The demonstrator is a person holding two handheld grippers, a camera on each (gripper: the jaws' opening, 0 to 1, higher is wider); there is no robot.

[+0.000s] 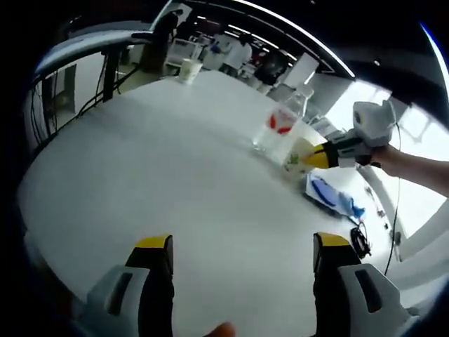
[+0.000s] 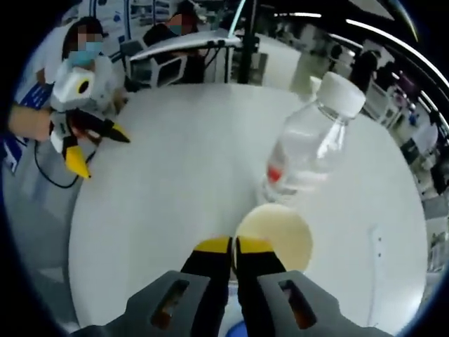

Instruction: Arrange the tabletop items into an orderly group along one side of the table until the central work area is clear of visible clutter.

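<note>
The right gripper [image 2: 233,247], jaws pressed on the rim of a cream cup [image 2: 275,235], held it just beside the water bottle [image 2: 307,144] near one side of the white desk [image 2: 175,175]. The left gripper [image 1: 242,251] hung spread over bare desk; a drink cup [image 1: 189,69] at the far edge and a blue packet [image 1: 330,194] probably remained to be grouped.

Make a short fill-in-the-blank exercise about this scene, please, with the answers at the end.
1. The cap of the plastic bottle is ____ in colour.
2. The tips of the left gripper are yellow, and its jaws stand ____.
3. The right gripper has its jaws closed at the rim of a pale ____.
4. The bottle and the cup rest on a round ____ table.

Answers: white; open; cup; white
</note>
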